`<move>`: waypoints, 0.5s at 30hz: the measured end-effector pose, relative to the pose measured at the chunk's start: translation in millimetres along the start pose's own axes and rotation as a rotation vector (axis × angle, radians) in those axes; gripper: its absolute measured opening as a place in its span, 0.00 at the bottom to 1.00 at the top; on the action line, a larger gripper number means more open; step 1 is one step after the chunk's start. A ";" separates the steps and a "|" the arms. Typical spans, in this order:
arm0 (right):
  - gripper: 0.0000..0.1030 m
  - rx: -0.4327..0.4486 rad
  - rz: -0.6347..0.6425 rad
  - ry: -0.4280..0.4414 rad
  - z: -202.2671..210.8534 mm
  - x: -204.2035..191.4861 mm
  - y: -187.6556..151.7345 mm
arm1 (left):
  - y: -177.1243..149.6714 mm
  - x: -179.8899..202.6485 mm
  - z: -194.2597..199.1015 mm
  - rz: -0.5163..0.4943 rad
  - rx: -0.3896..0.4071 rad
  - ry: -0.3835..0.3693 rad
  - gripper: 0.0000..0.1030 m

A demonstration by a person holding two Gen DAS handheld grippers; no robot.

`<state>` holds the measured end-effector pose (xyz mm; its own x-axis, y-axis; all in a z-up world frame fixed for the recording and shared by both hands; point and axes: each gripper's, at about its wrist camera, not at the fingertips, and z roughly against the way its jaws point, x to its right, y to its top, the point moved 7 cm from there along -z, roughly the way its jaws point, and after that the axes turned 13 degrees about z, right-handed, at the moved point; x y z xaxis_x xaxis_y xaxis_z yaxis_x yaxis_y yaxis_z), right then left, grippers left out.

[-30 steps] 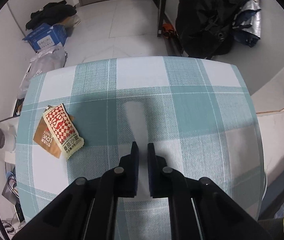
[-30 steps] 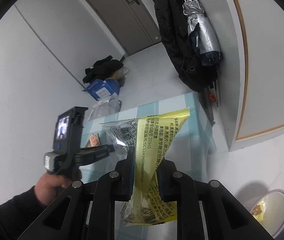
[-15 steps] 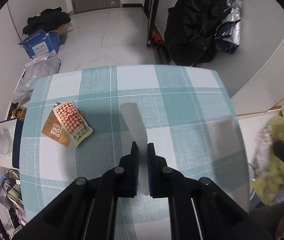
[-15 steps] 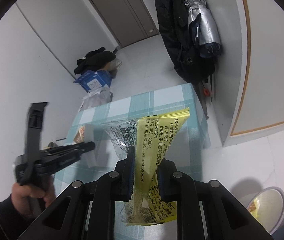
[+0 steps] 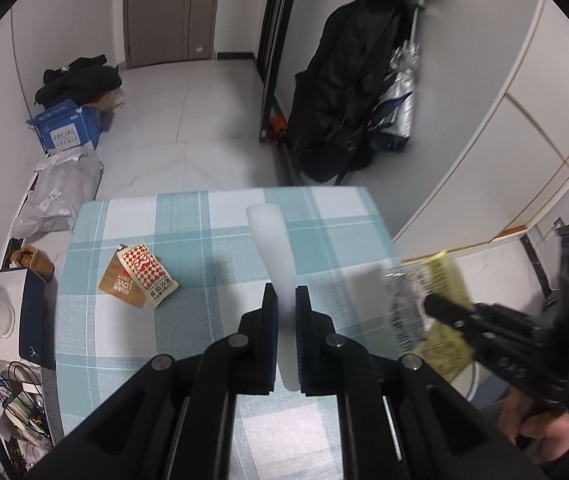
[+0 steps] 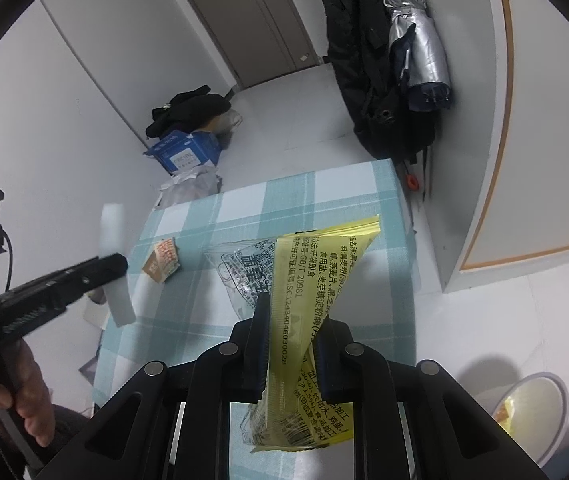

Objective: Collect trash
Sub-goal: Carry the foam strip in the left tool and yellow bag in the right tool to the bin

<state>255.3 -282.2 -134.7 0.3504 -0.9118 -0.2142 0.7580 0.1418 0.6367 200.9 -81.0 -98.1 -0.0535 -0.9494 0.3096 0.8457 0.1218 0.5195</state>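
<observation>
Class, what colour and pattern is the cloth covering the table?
Teal and white checks on the tablecloth, clearest in the left wrist view.

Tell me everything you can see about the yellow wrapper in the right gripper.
The yellow wrapper is a thin, crinkly plastic snack packet, yellow with black printed text and a barcode near its lower end, with a clear printed panel on its left side. It looks empty and twisted. The right gripper is shut on its middle, so it hangs off the checked table: the top fans out above the pads, the barcoded end droops below. Nothing else touches it.
</observation>
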 end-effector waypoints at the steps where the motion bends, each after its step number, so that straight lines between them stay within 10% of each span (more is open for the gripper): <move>1: 0.17 0.002 0.004 0.003 1.4 -1.4 0.3 | 0.3 2.4 5.9 -0.003 0.009 -0.010 0.04; 15: 0.17 0.154 -0.020 -0.027 90.4 14.4 21.0 | 11.0 48.2 66.6 -0.047 0.110 -0.159 0.04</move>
<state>226.6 -327.1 -57.5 0.3196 -0.9240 -0.2098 0.6707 0.0642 0.7390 172.2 -106.1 -24.4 -0.1818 -0.8982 0.4001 0.7776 0.1177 0.6176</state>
